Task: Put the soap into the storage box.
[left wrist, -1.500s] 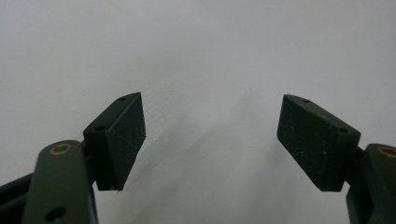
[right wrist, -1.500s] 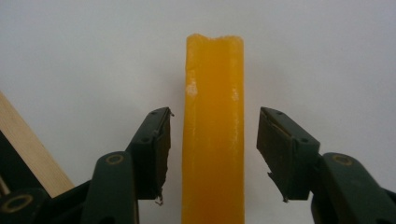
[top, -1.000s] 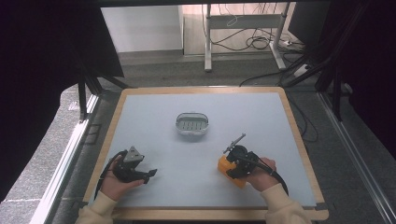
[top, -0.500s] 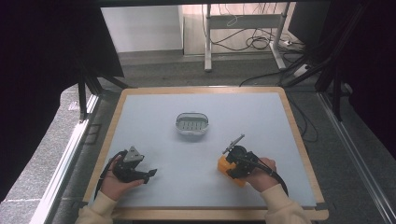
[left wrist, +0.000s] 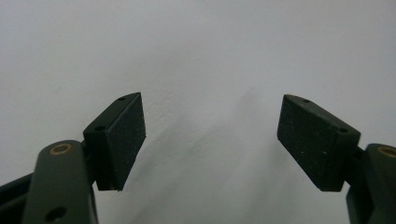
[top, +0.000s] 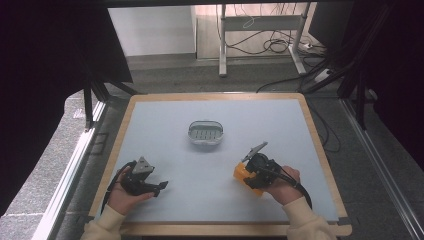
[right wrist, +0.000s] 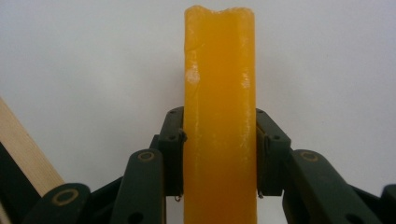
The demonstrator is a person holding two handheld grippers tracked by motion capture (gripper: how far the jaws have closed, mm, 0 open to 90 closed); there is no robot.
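An orange soap-like bar (right wrist: 219, 121) stands upright between the black jaws of my right gripper (right wrist: 219, 156), which is shut on it. From above, the same orange bar (top: 242, 173) shows at the right gripper (top: 246, 176), low over the mat at the front right. My left gripper (top: 161, 186) rests at the front left, held by a hand. Its two pads (left wrist: 122, 137) stand wide apart over bare mat, open, with nothing between them (left wrist: 212, 135). A small oval grey dish (top: 205, 133) with a slotted floor sits at the mat's middle, apart from both grippers.
The pale grey mat (top: 210, 200) lies in a wooden frame (top: 316, 135). A strip of that wooden edge (right wrist: 23, 149) shows at the left of the right gripper view. Cables and table legs lie on the floor beyond the far edge.
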